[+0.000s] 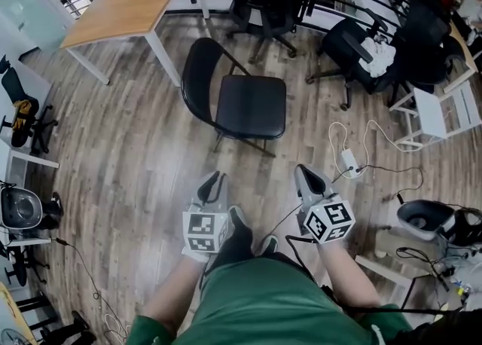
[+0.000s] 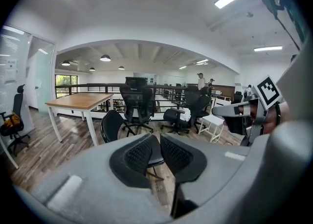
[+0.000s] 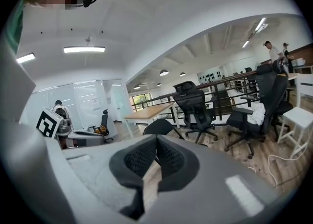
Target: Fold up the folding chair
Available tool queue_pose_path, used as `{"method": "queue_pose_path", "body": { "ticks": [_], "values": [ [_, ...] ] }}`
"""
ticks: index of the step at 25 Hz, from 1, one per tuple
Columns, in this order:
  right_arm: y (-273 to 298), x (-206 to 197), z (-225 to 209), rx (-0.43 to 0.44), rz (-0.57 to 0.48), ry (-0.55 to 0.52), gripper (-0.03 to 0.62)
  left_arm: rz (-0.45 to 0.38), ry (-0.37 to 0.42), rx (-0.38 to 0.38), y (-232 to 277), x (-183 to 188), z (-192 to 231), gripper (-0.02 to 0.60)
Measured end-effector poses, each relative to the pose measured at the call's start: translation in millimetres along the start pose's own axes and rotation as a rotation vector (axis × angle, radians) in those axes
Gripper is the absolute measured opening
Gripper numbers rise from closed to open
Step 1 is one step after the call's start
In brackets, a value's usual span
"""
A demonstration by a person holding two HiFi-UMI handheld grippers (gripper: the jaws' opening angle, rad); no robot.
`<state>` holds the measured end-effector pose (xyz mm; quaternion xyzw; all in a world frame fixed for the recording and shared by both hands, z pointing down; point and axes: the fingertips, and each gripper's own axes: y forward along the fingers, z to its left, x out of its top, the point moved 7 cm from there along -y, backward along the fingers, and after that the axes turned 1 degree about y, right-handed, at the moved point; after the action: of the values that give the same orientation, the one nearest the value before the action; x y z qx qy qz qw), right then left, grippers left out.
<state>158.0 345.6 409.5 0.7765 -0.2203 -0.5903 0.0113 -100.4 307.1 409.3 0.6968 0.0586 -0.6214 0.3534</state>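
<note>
Approach step: black padded folding chair (image 1: 200, 72) unfolded ahead; left gripper (image 1: 216, 179), right gripper (image 1: 305, 172) clenched, empty; next likely open jaws, grasp seat (image 1: 251, 106)

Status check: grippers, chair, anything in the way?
Left gripper and right gripper shut, empty. Black metal-framed folding chair unfolded, untouched, ahead. White power strip on floor, right of path.

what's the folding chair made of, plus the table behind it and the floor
Folding chair: black seat and back with a dull sheen, likely vinyl padding or plastic; thin dark legs, probably metal tube. Table: light wood-grain top, perhaps laminate, on white legs, likely painted metal. Floor: grey-brown planks, wood or laminate.
</note>
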Motion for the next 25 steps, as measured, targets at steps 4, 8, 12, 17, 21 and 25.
{"method": "queue_pose_path", "body": {
  "ticks": [4,8,12,17,21,25],
  "values": [
    [42,10,12,0.000,0.015,-0.007,0.003,0.002,0.000,-0.027,24,10,35,0.059],
    [72,15,22,-0.013,0.028,-0.003,0.003,0.009,-0.006,-0.064,40,11,62,0.060],
    [93,17,29,-0.031,0.035,0.016,0.003,0.020,-0.006,-0.086,53,10,86,0.058],
    [112,11,30,-0.040,0.046,0.045,0.003,0.038,0.000,-0.088,63,9,108,0.060],
    [122,12,25,-0.046,0.037,0.059,0.003,0.053,0.004,-0.088,73,7,117,0.060],
    [131,11,12,-0.046,0.032,0.077,0.003,0.061,0.002,-0.086,89,12,117,0.060]
  ]
}}
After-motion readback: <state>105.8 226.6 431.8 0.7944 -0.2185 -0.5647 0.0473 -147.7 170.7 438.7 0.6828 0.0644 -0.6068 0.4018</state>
